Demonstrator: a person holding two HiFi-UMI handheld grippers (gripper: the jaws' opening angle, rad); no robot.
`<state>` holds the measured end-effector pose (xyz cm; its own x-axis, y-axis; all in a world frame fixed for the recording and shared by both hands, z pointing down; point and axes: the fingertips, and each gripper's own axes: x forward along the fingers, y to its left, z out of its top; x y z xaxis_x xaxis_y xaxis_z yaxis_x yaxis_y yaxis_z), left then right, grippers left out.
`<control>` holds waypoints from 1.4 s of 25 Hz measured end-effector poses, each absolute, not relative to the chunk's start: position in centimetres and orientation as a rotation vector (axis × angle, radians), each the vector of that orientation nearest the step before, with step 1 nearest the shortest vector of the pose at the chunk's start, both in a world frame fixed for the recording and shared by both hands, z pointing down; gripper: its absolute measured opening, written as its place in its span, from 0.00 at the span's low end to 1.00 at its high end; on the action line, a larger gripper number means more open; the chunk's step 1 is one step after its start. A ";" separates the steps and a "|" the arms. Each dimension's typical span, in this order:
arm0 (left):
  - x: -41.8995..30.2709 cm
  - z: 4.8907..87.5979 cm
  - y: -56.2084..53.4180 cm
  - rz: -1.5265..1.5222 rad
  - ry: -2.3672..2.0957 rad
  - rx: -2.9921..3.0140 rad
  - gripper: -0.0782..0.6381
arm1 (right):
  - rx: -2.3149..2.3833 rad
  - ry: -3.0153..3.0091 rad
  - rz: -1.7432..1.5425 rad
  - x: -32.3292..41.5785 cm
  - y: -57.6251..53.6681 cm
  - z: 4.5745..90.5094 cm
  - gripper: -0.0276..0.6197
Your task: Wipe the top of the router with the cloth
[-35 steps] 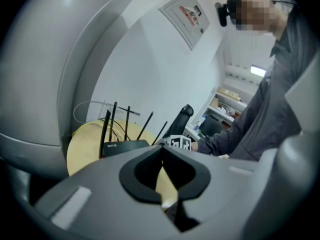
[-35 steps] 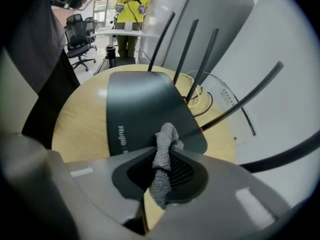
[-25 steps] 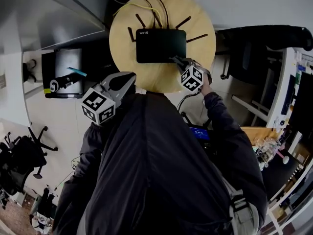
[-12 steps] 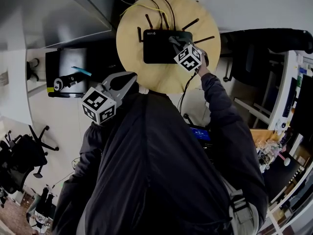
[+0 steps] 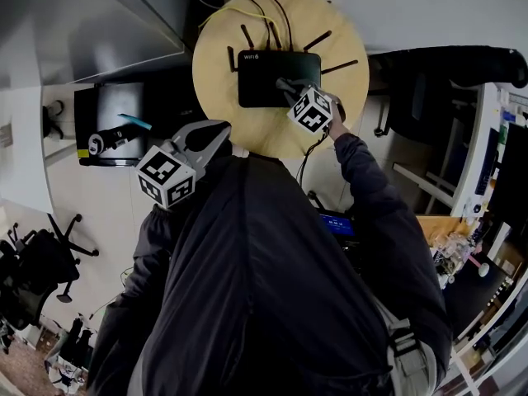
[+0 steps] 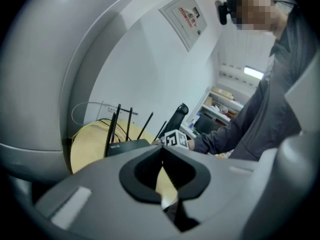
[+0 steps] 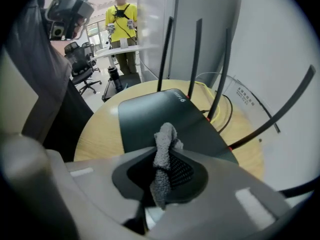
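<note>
A black router point(image 5: 276, 78) with several upright antennas lies on a round wooden table point(image 5: 223, 97). My right gripper point(image 5: 286, 86) is over the router's near right part, shut on a grey cloth point(image 7: 164, 156) that sticks out between its jaws above the router's top point(image 7: 165, 116). My left gripper point(image 5: 216, 135) hangs off the table's near left edge, close to my body, its jaws together with nothing between them. From the left gripper view the router point(image 6: 127, 147) and the right gripper point(image 6: 175, 139) show beyond the jaws.
Yellow and black cables point(image 5: 247, 2) run off the table's far side. A dark cabinet point(image 5: 115, 122) with small items stands at the left, an office chair point(image 5: 37, 262) lower left. Desks and shelves point(image 5: 495, 155) fill the right. A person in yellow point(image 7: 122, 19) stands far off.
My right gripper moved from the router's near right corner up onto its top, then slid slightly back toward me and left. The left gripper stayed put.
</note>
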<state>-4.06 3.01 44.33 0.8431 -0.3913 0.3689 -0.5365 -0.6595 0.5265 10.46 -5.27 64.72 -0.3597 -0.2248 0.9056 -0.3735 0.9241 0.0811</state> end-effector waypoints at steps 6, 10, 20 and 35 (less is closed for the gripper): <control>-2.6 44.3 2.7 0.307 -0.635 2.389 0.11 | 0.402 -1.979 0.173 10.3 -0.7 64.9 0.09; -1.8 44.1 2.6 0.310 -0.621 2.399 0.11 | 0.380 -1.983 0.168 10.2 -0.9 64.7 0.09; -2.2 44.1 3.3 0.309 -0.660 2.383 0.11 | 0.430 -2.045 0.126 6.7 -7.7 63.1 0.09; -4.3 44.5 3.6 0.267 -0.747 2.333 0.11 | 0.332 -2.009 0.129 2.7 -7.5 64.6 0.09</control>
<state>-4.28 3.56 44.47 0.8155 -0.4431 0.3724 -0.5788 -0.6155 0.5350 2.69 -7.45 64.57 -0.4141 -0.1760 0.8931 -0.2891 0.9558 0.0544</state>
